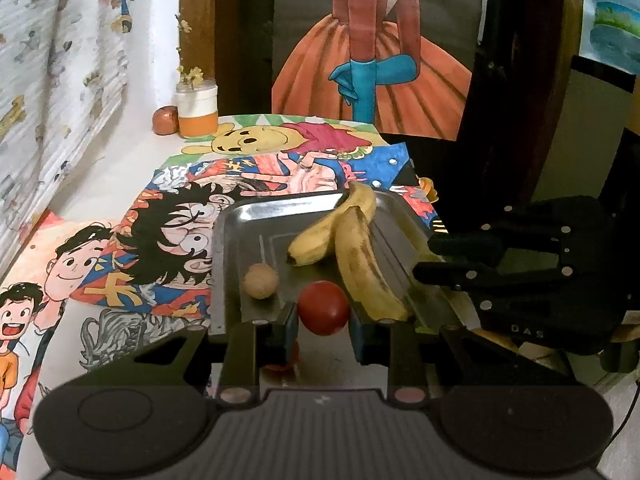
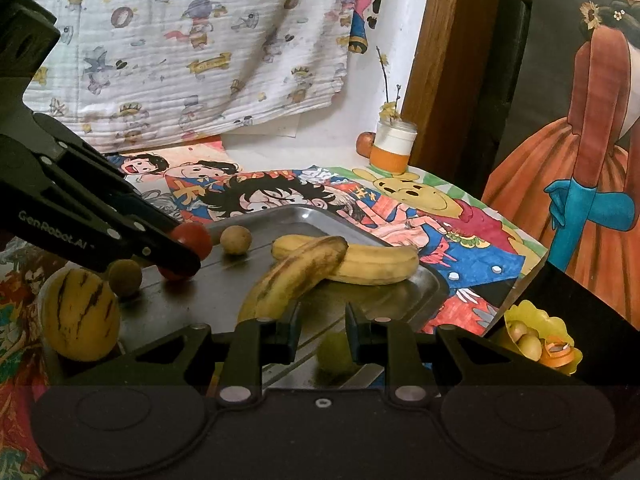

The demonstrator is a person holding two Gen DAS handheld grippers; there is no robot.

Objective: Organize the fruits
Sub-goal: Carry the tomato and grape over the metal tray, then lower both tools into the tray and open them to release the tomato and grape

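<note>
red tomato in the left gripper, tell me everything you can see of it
The red tomato is small, round, smooth and glossy, whole and unblemished. It sits clamped between the left gripper fingertips, just above the near end of the metal tray, close beside the spotted banana. No stem shows.

Red tomato (image 1: pixel 323 307); brown-flecked yellow bananas (image 1: pixel 362 264).

Home, cartoon curtain (image 2: pixel 192 40), drawings-covered table (image 1: pixel 120 168)
</note>
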